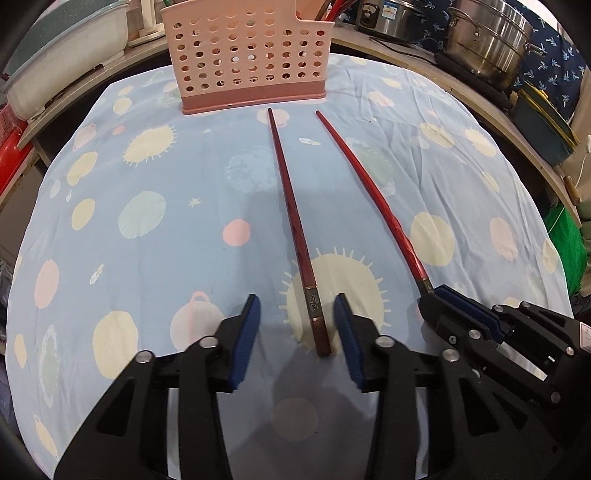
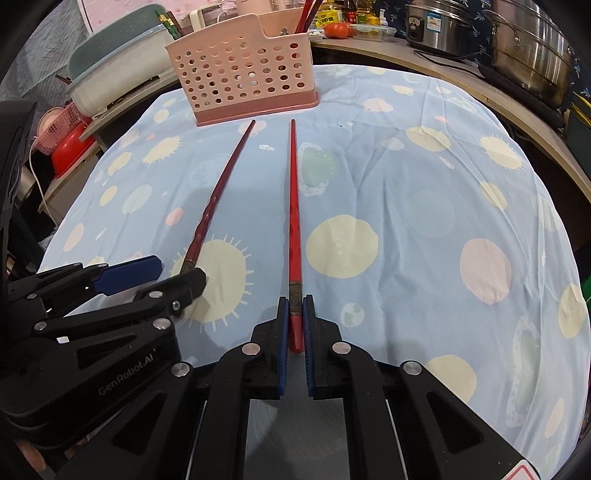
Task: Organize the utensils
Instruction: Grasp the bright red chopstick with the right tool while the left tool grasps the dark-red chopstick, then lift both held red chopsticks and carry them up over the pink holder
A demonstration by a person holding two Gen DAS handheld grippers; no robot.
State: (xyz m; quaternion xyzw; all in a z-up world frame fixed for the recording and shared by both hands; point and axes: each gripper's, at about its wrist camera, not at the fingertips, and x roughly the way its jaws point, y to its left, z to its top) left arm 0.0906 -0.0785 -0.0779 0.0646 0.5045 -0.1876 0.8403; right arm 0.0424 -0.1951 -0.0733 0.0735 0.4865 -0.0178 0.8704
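Two red chopsticks lie on the blue patterned cloth, tips pointing at a pink perforated utensil holder [image 1: 247, 55] at the far edge. My left gripper [image 1: 297, 306] is open, its jaws either side of the thick end of the darker chopstick [image 1: 291, 218]. My right gripper [image 2: 295, 306] is shut on the thick end of the brighter chopstick [image 2: 294, 218]. The right gripper also shows in the left wrist view [image 1: 448, 299], holding that chopstick [image 1: 373, 188]. The left gripper [image 2: 173, 269], the darker chopstick [image 2: 218, 195] and the holder [image 2: 243, 70] show in the right wrist view.
Red chopsticks stand in the holder's back compartment [image 2: 306, 16]. Steel pots [image 1: 487, 37] and a rice cooker [image 2: 436, 26] sit on the shelf at the right. A white and green tub [image 2: 118, 70] and a red basin [image 2: 68, 147] are at the left.
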